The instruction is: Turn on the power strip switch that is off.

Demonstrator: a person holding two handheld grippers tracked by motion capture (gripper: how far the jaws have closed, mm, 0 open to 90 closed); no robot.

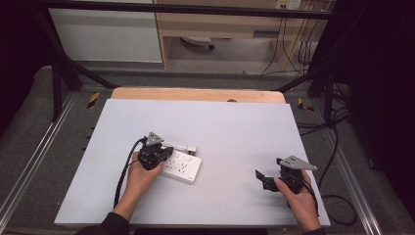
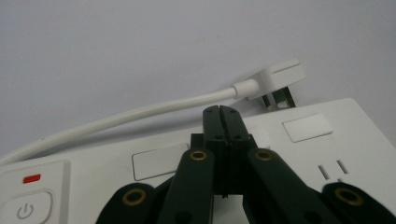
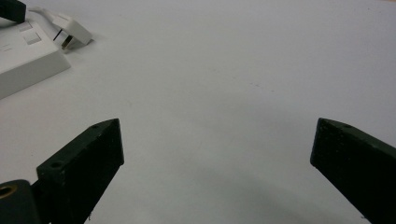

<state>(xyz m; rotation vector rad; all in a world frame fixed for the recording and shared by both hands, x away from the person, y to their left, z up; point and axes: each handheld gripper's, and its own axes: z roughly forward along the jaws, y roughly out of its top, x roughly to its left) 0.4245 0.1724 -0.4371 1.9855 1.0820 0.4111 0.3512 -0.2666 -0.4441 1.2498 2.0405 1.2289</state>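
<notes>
— Where's the white plastic power strip [image 1: 182, 168]?

— On the pale grey table [image 1: 220, 127], left of centre, directly under the left gripper [image 2: 221, 111], whose jaws are pressed together, holding nothing. Its white plug [image 2: 276, 80] lies just beside it.

— And the right gripper [image 1: 259, 176]?

— Well apart, gaping wide, empty.

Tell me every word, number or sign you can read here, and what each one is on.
No words, brand names or numbers can be read.
Power symbol (circle with a short stroke): on the grey button of the white power strip.
Small red bar, an indicator rather than text: just above that button.
The blank white rectangles on the strip carry nothing legible.
</notes>
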